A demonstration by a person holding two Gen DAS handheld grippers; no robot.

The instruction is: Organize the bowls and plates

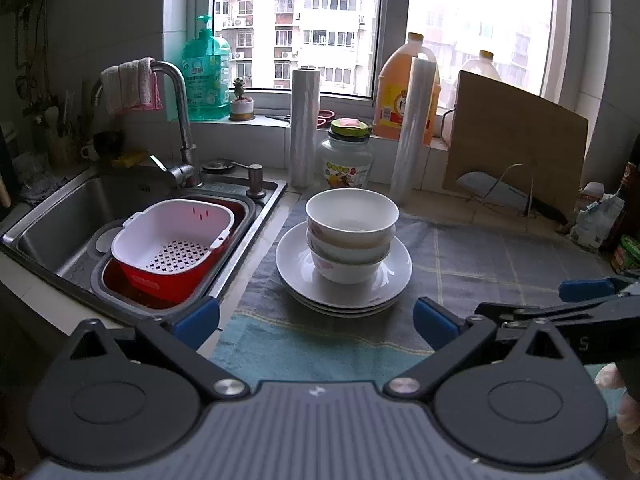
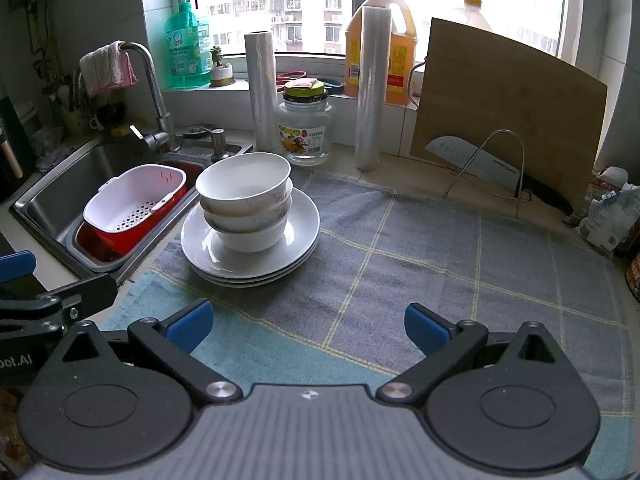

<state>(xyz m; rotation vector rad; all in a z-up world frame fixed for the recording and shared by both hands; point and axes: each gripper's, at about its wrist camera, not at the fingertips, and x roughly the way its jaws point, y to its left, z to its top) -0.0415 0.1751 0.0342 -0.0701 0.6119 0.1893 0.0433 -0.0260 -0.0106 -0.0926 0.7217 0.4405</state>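
Three white bowls (image 1: 352, 224) (image 2: 246, 188) are nested upright on a stack of white plates (image 1: 390, 284) (image 2: 302, 226), which rests on a blue-grey checked cloth (image 1: 480, 256) (image 2: 420, 240) beside the sink. My left gripper (image 1: 316, 320) is open, held short of the plates with nothing between its blue pads. My right gripper (image 2: 308, 324) is open too, to the right of the stack and nearer than it, over bare cloth. The right gripper's blue tip shows at the right edge of the left wrist view.
A steel sink (image 1: 72, 216) (image 2: 76, 172) on the left holds a red-and-white colander basket (image 1: 172, 248) (image 2: 132, 204). Behind the stack stand a glass jar (image 2: 306, 128), two film rolls (image 2: 368, 88), oil jugs and a cutting board (image 2: 508, 120) with a knife (image 2: 492, 168) on a wire rack.
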